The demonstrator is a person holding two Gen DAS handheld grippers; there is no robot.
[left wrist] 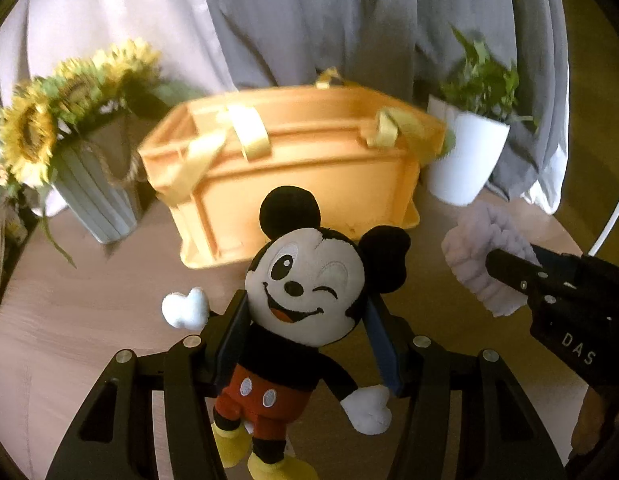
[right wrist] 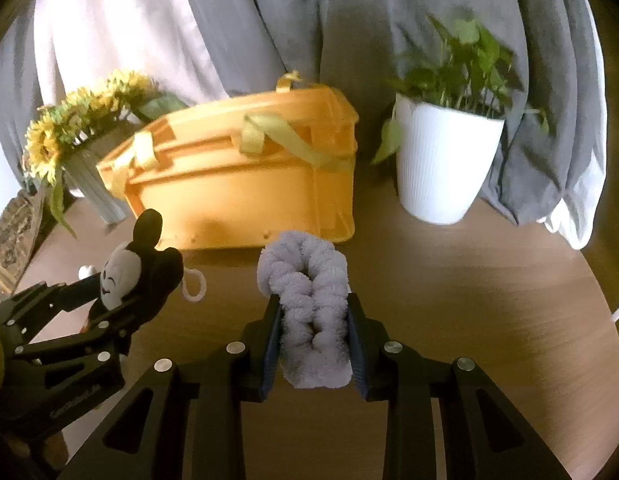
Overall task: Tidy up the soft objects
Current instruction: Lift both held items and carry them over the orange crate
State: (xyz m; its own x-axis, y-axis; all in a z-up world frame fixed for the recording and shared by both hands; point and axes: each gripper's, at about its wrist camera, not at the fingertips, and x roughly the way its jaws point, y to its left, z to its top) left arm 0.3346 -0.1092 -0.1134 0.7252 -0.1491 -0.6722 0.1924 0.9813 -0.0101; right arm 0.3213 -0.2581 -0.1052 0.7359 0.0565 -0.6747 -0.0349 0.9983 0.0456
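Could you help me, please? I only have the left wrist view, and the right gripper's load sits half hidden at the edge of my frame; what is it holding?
Observer: The right gripper is shut on a lilac plush twist, squeezed between both pads.
Operator: Thank you. Is there anything behind the Mickey's head that I cannot see?
Observer: Yes, a white cord loop hangs off the back of the Mickey Mouse plush held by the left gripper.
Operator: And the plant pot by the orange crate?
Observer: The white pot stands apart from the orange crate, with bare table between them.
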